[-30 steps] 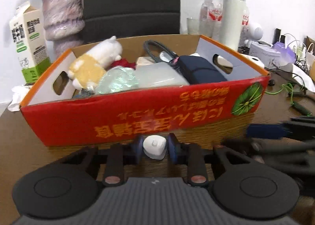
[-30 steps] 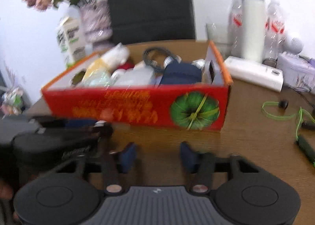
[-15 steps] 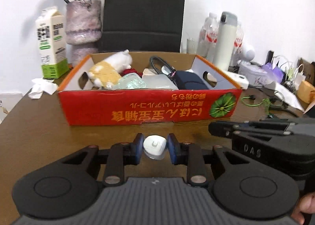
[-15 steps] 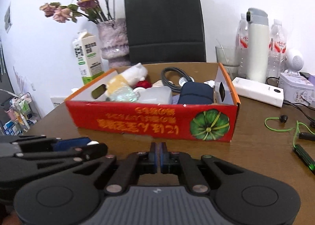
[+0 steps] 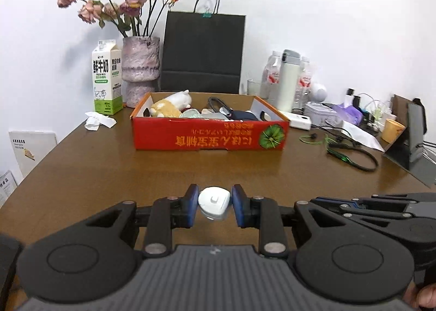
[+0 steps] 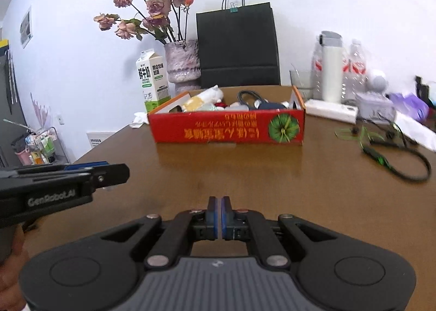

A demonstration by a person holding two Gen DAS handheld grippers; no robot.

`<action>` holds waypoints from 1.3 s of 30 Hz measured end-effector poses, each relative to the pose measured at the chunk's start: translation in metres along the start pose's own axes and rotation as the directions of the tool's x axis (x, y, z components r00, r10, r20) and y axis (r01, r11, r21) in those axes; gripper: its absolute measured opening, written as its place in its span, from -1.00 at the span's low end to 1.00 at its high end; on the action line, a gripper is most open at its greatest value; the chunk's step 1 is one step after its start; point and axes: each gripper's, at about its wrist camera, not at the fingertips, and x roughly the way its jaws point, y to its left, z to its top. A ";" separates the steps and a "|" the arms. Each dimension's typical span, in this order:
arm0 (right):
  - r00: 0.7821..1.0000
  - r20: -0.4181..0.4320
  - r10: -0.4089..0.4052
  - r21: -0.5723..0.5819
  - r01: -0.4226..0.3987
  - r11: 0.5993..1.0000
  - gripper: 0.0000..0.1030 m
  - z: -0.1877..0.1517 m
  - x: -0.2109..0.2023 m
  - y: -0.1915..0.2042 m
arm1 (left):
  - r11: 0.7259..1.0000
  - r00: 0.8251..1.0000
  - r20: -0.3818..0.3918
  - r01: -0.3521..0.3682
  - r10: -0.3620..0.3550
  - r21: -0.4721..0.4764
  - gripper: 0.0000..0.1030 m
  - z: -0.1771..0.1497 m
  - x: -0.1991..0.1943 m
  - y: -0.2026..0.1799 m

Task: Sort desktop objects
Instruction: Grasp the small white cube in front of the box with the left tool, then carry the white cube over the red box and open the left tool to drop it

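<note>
My left gripper [image 5: 214, 203] is shut on a small white plug-like adapter [image 5: 214, 202] and holds it above the brown table [image 5: 109, 169], well in front of the red cardboard box [image 5: 209, 136]. The box holds a plush toy [image 5: 170, 104], a black cable [image 5: 218, 104], a dark pouch [image 5: 244, 115] and other items. My right gripper [image 6: 218, 213] is shut and empty over the table, also in front of the box [image 6: 229, 130]. The left gripper shows at the left of the right wrist view [image 6: 98, 170].
Behind the box stand a milk carton [image 5: 106, 85], a vase of dried roses [image 5: 140, 68], a black paper bag [image 5: 203, 52] and bottles with a white flask [image 5: 287, 79]. A green and black cable [image 5: 346, 153], a white power bank [image 5: 299, 121] and clutter lie at the right. Crumpled tissue [image 5: 98, 121] lies at the left.
Both grippers have pulled back from the box, which now looks smaller and farther. The right gripper closed from open to shut. The left still holds the white adapter.
</note>
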 end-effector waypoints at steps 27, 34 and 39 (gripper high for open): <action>0.991 0.135 0.004 -0.134 0.014 0.991 -1.00 0.066 -0.055 -0.014 | 0.987 0.988 0.041 0.149 -0.151 0.062 -0.47 0.095 -0.012 0.024; 0.990 0.130 0.063 -0.126 -0.047 0.991 -1.00 0.195 0.006 -0.050 | 0.994 0.994 0.016 0.112 -0.112 0.007 -0.47 0.214 0.071 0.059; 0.994 -0.050 0.100 -0.030 -0.102 0.994 -1.00 0.286 0.106 -0.070 | 0.995 0.984 -0.146 0.092 -0.098 -0.046 -0.47 0.265 0.172 0.075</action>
